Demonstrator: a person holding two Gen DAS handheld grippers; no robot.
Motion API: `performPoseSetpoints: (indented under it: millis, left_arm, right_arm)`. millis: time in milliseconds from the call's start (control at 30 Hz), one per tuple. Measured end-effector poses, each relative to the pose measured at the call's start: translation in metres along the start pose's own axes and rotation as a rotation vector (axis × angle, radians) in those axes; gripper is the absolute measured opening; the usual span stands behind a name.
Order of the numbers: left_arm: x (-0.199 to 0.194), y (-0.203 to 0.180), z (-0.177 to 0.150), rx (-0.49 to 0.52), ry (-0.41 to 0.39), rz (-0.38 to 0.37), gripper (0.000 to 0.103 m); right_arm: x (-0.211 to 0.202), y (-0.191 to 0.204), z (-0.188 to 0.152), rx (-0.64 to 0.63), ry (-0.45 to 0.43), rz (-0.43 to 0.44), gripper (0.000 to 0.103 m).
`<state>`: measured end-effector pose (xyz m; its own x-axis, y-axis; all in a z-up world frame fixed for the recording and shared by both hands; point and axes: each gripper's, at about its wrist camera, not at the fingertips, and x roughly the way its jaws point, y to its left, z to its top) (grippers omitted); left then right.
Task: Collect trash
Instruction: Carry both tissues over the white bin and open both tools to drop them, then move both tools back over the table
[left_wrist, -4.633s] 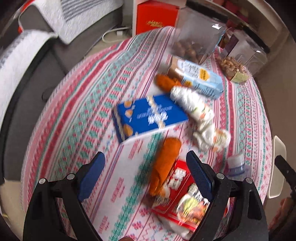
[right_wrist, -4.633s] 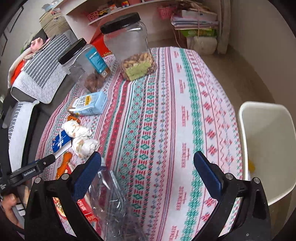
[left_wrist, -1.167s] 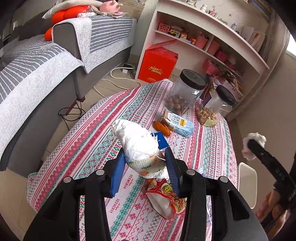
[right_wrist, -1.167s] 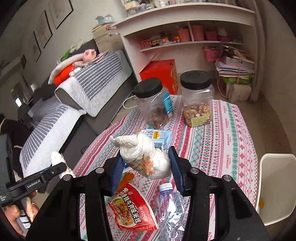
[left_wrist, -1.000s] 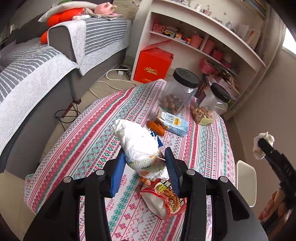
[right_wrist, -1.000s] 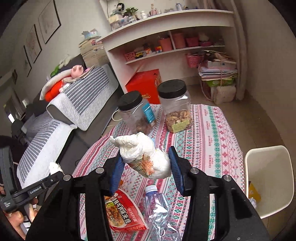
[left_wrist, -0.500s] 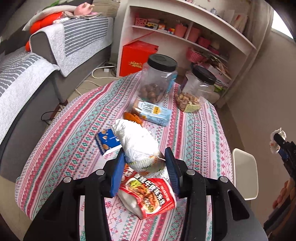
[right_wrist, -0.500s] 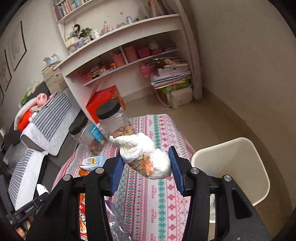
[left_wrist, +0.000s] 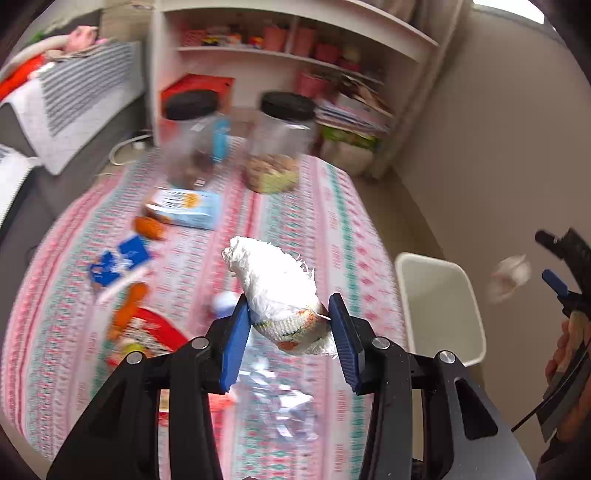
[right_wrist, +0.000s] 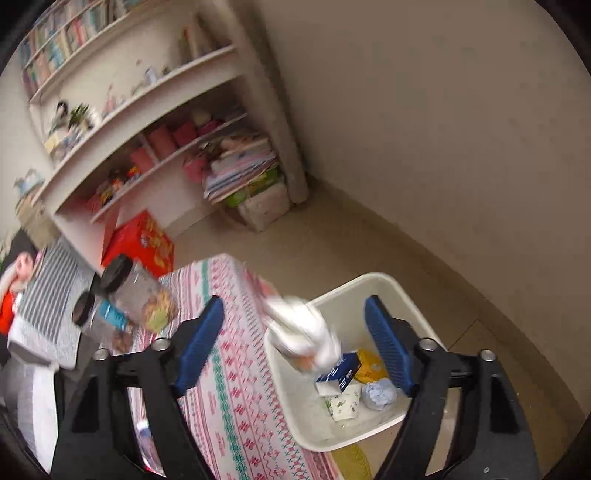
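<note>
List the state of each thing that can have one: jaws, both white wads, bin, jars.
Left gripper: jaws shut on a white wad.
Right gripper: jaws opening, nothing pressed.
Second wad: loose, blurred, over the bin.
Bin: open, some trash inside.
Two jars: upright, lids on.

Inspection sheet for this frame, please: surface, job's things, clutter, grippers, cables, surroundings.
Surface: table under a red, green and white patterned cloth.
Job's things: white wad in left gripper; second wad, blurred, loose over white bin; bin holds a blue carton and wrappers.
Clutter: blue carton, blue wrapper, red packet, two black-lidded jars.
Grippers: left closed on its wad; right gripper jaws opening, touching nothing.
Cables: white cord on floor.
Surroundings: shelves, red box, striped sofa.
</note>
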<state>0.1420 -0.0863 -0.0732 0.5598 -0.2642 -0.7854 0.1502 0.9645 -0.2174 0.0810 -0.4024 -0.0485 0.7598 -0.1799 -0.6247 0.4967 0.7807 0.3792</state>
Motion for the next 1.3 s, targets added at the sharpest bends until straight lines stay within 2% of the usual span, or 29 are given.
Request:
performPoseSetpoints:
  millis: [233,533,600,667,733,867,1067,1300]
  left_arm:
    - [0.033,-0.101,-0.001,0.127,0.056,-0.094,0.043]
    - [0.064,-0.187,0.01,0.162,0.117,-0.206,0.043]
    - [0.074,-0.205,0.013,0.169,0.129,-0.234,0.046]
    - [0.083,-0.217,0.016,0.172,0.154,-0.233,0.054]
    - [0.082,-0.218,0.019,0.147,0.145,-0.237,0.064]
    - [0.07,-0.207,0.023,0.154,0.103,-0.217,0.066]
    - [0.051,-0.166,0.026,0.135,0.035,-0.099,0.068]
    - [0.024,-0.11,0.03,0.127,-0.07,0.082,0.081]
  right_arm:
    - [-0.027,-0.045,0.018,0.099,-0.053,-0.027,0.093]
    - [-0.046,-0.083,0.033,0.192,-0.105,-0.022,0.095]
    - [-0.049,-0.088,0.035,0.204,-0.114,-0.02,0.095]
    - [-0.05,-0.088,0.035,0.204,-0.116,-0.022,0.095]
    - [-0.05,-0.087,0.034,0.2,-0.111,-0.019,0.095]
    - [-0.044,-0.074,0.037,0.163,-0.095,-0.01,0.095]
    - [-0.042,-0.041,0.03,0.046,-0.09,-0.043,0.096]
    - [-0.034,0.025,0.006,-0.183,-0.098,-0.11,0.096]
